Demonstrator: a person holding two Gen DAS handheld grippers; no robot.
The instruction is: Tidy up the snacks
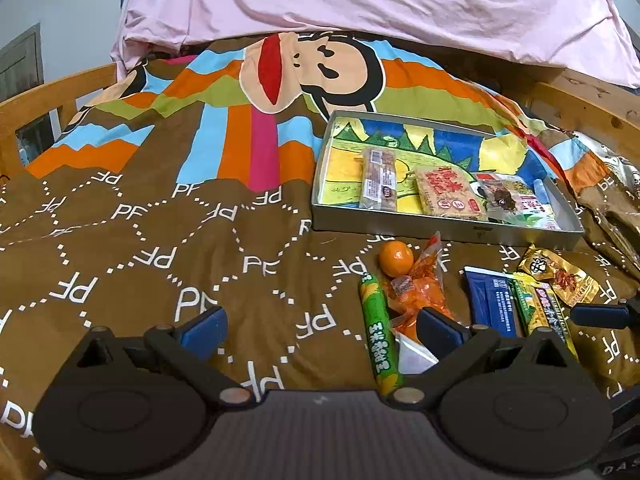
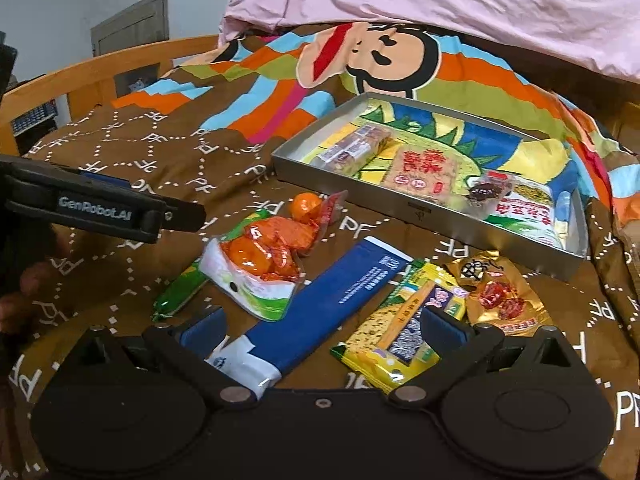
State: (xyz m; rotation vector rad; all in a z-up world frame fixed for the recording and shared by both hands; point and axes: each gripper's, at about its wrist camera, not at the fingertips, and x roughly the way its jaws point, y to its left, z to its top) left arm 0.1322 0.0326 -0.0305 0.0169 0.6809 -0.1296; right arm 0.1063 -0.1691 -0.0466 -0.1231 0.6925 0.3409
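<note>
Left claw (image 1: 320, 330) open, right claw (image 2: 322, 330) open, "GenRobot.AI" lettering, "PF" bedspread (image 1: 160, 240).

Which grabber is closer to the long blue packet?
The right gripper: the blue packet lies between its open fingers. The left gripper is open too, off to the packet's left, past the green sausage stick.

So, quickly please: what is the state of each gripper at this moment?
Left gripper: open, holding nothing, above the bedspread.
Right gripper: open, holding nothing, over the blue packet.
</note>
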